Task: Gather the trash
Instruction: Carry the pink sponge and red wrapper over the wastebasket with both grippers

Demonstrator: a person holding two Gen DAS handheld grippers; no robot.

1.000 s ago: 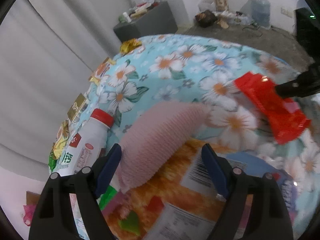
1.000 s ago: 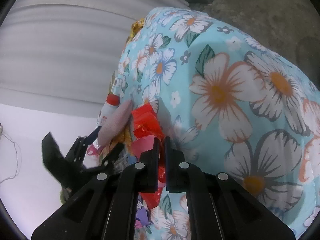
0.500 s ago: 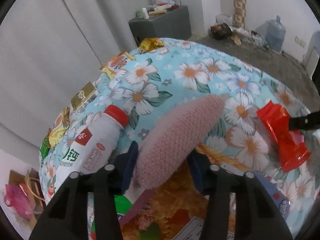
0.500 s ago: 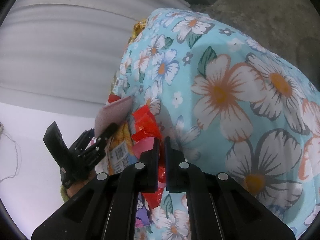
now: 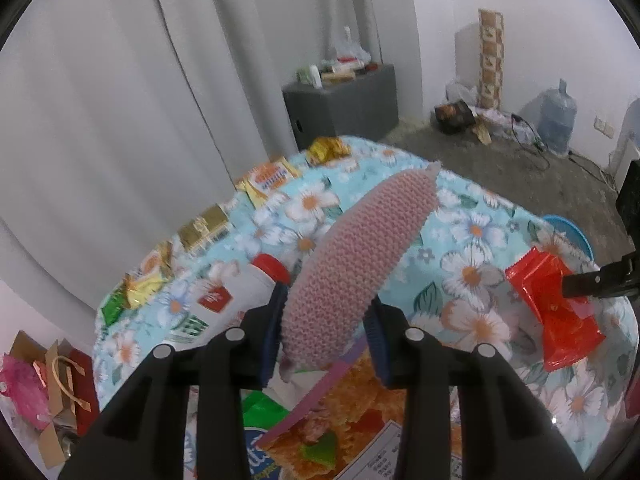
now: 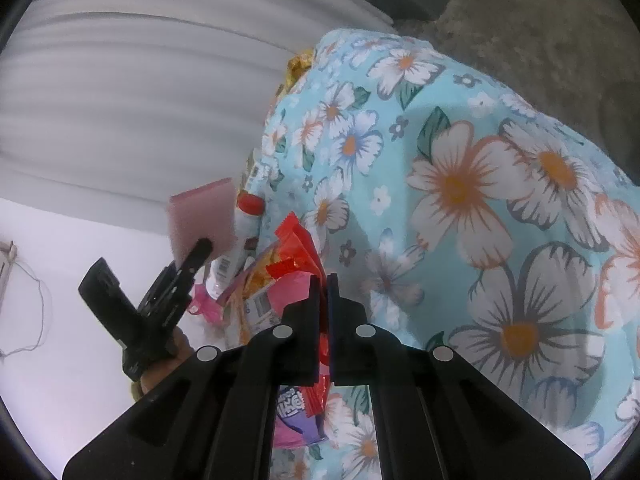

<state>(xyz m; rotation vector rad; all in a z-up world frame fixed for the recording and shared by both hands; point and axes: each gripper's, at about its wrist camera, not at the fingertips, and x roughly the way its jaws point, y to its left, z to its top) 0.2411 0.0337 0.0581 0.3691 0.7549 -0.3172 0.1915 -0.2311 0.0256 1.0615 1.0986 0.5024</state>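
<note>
My left gripper [image 5: 326, 338] is shut on a pink textured sponge pad [image 5: 360, 256] and holds it lifted above the table; the pad also shows in the right wrist view [image 6: 202, 216]. My right gripper [image 6: 324, 300] is shut on a red foil wrapper [image 6: 298, 250], which shows at the right in the left wrist view [image 5: 554, 308], held over the floral tablecloth [image 6: 480, 184]. A white bottle with a red cap [image 5: 236, 300] lies on the table just left of the pad. An orange snack bag [image 5: 352, 412] lies under the left gripper.
Several gold and orange wrappers [image 5: 268, 178] lie along the table's far left edge. A blue bowl [image 5: 570, 232] sits at the right edge. A purple packet [image 6: 298, 412] lies under the right gripper. Paper bags [image 5: 52, 384] stand on the floor at left.
My left gripper closed on the pink pad and raised it off the orange snack bag, tilting upward. My right gripper kept hold of the red wrapper and barely moved.
</note>
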